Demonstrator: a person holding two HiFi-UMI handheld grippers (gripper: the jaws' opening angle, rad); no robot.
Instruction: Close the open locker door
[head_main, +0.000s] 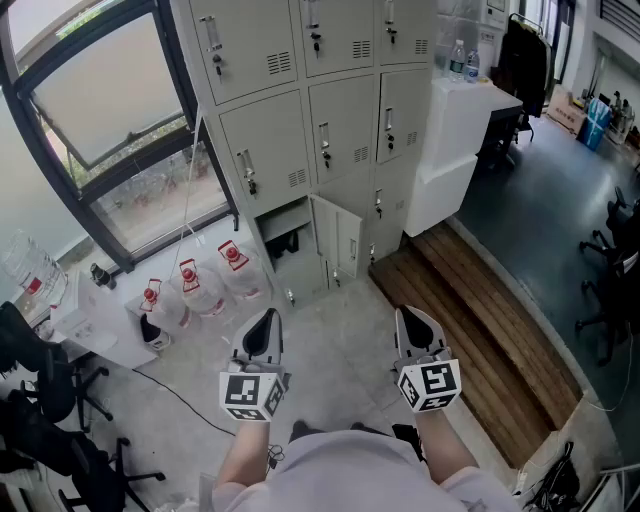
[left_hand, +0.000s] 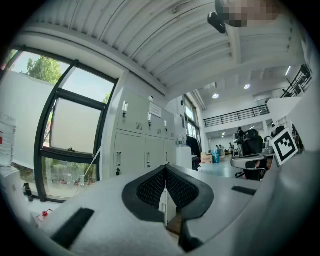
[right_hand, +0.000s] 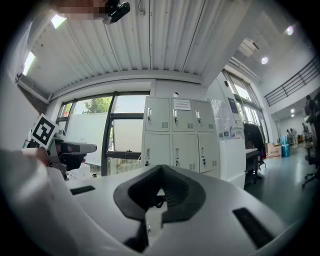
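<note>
- Both tools are idle. The left tool (head_main: 264, 326) has its pads pressed together with nothing between them, and the right tool (head_main: 413, 320) is the same: fully closed and empty.
- Both are held low in front of the body, well apart from the lockers (head_main: 330, 120). No contact with anything yet.
- Target: the open locker door (head_main: 337, 245) in the bottom row, middle column. It stands swung out toward the floor (head_main: 340, 340), roughly square to the cabinet face. The dark open compartment (head_main: 285, 238) is just to its left.
- The handles on the neighbouring doors sit on their left edges, so the hinge is probably on the right. That would leave the door's outer face turned toward the wooden platform (head_main: 480, 330).
- Judgement: the task has not started and the step in hand is the approach.
- Doing it well:
  - Walk in and crouch, because the door is down near floor level.
  - Use the right tool, which looks to be on the better side. Keep it closed and push with the blunt tip, since no grip is needed.
  - Make contact near the free edge, away from the hinge, for leverage. Sweep in an arc toward the opening.
  - Finish with a firm press flush to the frame so the latch seats.
- Risks: the tip could slide off the smooth panel, or the door could bounce back. Keep the left tool clear of the water jugs (head_main: 200, 290).
</note>
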